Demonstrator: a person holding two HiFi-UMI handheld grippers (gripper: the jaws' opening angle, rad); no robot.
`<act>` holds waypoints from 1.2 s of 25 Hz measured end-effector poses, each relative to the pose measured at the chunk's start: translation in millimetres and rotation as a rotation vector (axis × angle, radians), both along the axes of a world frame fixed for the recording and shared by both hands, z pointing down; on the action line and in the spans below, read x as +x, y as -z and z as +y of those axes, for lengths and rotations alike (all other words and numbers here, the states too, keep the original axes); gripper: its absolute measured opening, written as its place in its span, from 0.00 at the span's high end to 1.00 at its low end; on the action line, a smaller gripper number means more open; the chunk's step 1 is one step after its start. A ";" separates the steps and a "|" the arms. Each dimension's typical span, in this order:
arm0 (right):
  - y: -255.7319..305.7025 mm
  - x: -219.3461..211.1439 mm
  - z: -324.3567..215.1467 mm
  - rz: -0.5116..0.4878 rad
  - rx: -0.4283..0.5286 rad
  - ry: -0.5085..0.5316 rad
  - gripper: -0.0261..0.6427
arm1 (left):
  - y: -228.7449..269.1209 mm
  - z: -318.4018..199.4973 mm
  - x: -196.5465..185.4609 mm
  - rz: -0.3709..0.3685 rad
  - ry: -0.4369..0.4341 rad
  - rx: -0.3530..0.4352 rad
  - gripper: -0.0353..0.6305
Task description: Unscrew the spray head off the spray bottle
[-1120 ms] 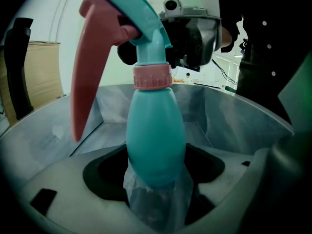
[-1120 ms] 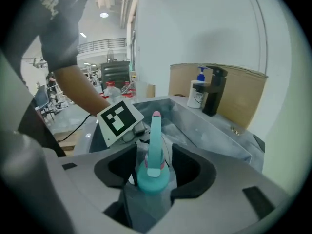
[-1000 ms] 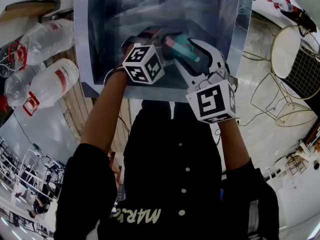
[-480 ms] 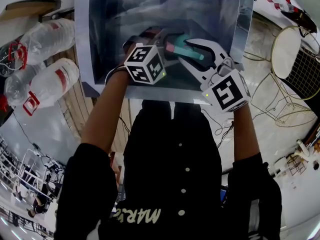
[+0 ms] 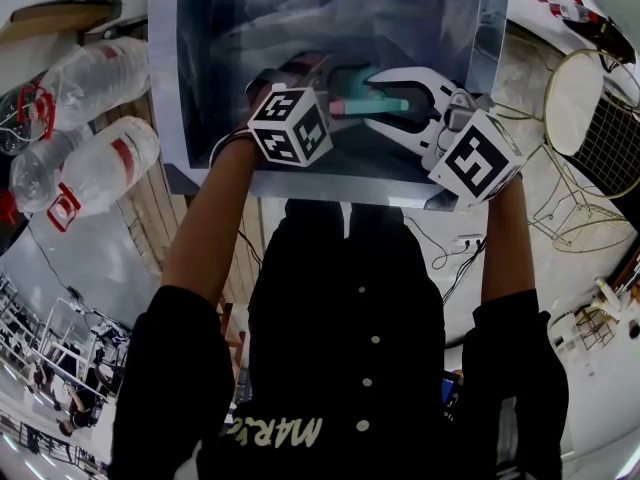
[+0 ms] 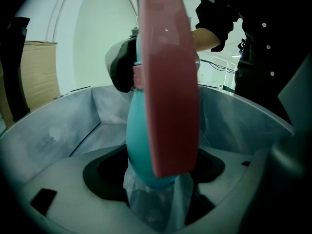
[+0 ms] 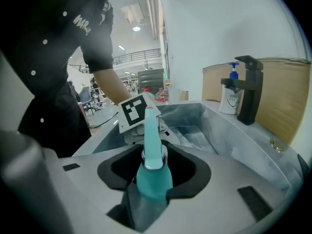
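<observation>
While it hangs over the steel sink (image 5: 200, 68), spray bottle (image 5: 372, 105): level, bridging both grippers.
Right gripper (image 7: 152, 194): jaws narrower than a second ago, clamped on the bottle's teal end by its collar ring (image 7: 152, 162); your wrist has rolled toward the sink's right rim.
Left gripper (image 6: 156, 184): jaws clamped on the other end, steady above the sink.
Meaning: probably one twist made; more turns likely needed.

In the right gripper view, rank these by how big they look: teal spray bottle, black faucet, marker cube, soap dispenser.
1. teal spray bottle, enlarged by sitting nearest the camera
2. black faucet
3. marker cube
4. soap dispenser, not far off the cube, so the last two places are less sure
</observation>
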State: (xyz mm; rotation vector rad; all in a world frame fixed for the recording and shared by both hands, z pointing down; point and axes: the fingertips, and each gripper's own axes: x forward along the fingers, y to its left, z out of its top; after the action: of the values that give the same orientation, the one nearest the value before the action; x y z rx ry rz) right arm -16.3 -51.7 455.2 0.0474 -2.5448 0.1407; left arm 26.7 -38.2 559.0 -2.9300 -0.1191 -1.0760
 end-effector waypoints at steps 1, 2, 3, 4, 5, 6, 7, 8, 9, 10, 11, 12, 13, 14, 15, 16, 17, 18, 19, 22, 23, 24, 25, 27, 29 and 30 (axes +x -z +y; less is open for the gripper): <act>-0.4 1.5 -0.4 0.014 -0.002 -0.026 0.65 | -0.1 0.0 -0.3 -0.001 0.002 0.001 0.39; 0.0 4.5 -0.6 0.030 -0.002 -0.059 0.60 | -0.2 -0.1 -0.5 -0.003 0.003 0.000 0.39; 1.6 9.4 -0.4 0.051 -0.001 -0.101 0.56 | -0.3 -0.1 -0.7 -0.004 0.003 -0.001 0.39; 5.0 15.9 0.2 0.068 0.002 -0.156 0.54 | -0.3 0.1 -0.8 -0.006 0.004 -0.002 0.39; 10.2 22.7 1.4 0.079 0.009 -0.220 0.53 | -0.5 0.2 -0.9 -0.007 0.004 -0.003 0.39; 16.9 28.7 3.9 0.083 0.017 -0.289 0.51 | -0.7 0.3 -0.9 -0.007 0.005 -0.004 0.39; 24.8 32.8 7.4 0.078 0.025 -0.364 0.50 | -0.8 0.2 -0.9 -0.007 0.007 -0.004 0.39; 33.8 33.9 10.8 0.054 0.026 -0.453 0.49 | -0.9 0.0 -1.0 -0.007 0.008 -0.004 0.39; 44.1 31.5 12.6 0.000 0.012 -0.567 0.48 | -0.8 0.0 -1.0 -0.007 0.008 -0.003 0.39; 53.2 26.4 13.9 -0.069 -0.017 -0.683 0.48 | -0.8 0.1 -0.9 -0.007 0.008 -0.002 0.39; 57.1 20.3 17.5 -0.112 -0.054 -0.761 0.48 | -0.8 0.1 -0.8 -0.007 0.008 -0.001 0.39; 54.5 14.6 23.4 -0.113 -0.089 -0.791 0.47 | -0.8 0.1 -0.7 -0.006 0.008 -0.001 0.39; 47.6 9.6 29.4 -0.088 -0.121 -0.795 0.47 | -0.8 0.0 -0.8 -0.006 0.009 0.000 0.39; 39.7 5.0 33.7 -0.060 -0.153 -0.794 0.46 | -0.7 -0.1 -1.1 -0.007 0.009 0.000 0.39; 33.5 0.7 35.0 -0.045 -0.185 -0.799 0.45 | -0.6 0.1 -1.4 -0.007 0.010 0.001 0.39; 30.5 -3.4 33.8 -0.047 -0.214 -0.808 0.44 | -0.5 0.4 -1.3 -0.008 0.010 0.002 0.39; 29.7 -7.0 30.9 -0.057 -0.235 -0.816 0.44 | -0.5 0.5 -1.1 -0.009 0.010 0.003 0.39; 29.6 -9.5 27.6 -0.065 -0.248 -0.826 0.44 | -0.6 0.3 -1.1 -0.009 0.011 0.003 0.39; 29.3 -10.7 24.6 -0.064 -0.255 -0.837 0.43 | -0.7 -0.2 -1.2 -0.010 0.014 0.002 0.39; 28.2 -9.9 21.7 -0.044 -0.252 -0.868 0.43 | -0.3 -0.8 -0.9 -0.009 0.021 -0.004 0.39; 28.1 -9.3 21.8 -0.043 -0.249 -0.874 0.43 | -0.1 -0.6 -0.7 -0.008 0.021 -0.004 0.39; 28.0 -8.9 21.9 -0.043 -0.247 -0.878 0.43 | 0.0 -0.6 -0.7 -0.008 0.020 -0.004 0.39; 27.6 -8.6 21.8 -0.043 -0.245 -0.880 0.43 | 0.0 -0.7 -0.7 -0.008 0.020 -0.003 0.39; 26.6 -8.0 21.5 -0.036 -0.246 -0.884 0.43 | -0.2 -0.7 -0.8 -0.007 0.021 -0.001 0.39; 25.3 -7.2 20.9 -0.028 -0.249 -0.889 0.42 | -0.2 -0.1 -1.1 -0.007 0.019 0.002 0.39; 25.1 -6.9 20.4 -0.027 -0.252 -0.890 0.41 | -0.3 0.1 -1.1 -0.009 0.018 0.003 0.39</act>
State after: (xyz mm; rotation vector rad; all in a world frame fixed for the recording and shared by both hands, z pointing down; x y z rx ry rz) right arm -23.3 -31.3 430.1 1.0733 -2.3244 0.7961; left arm 25.7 -38.0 559.3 -2.9302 -0.0916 -1.0904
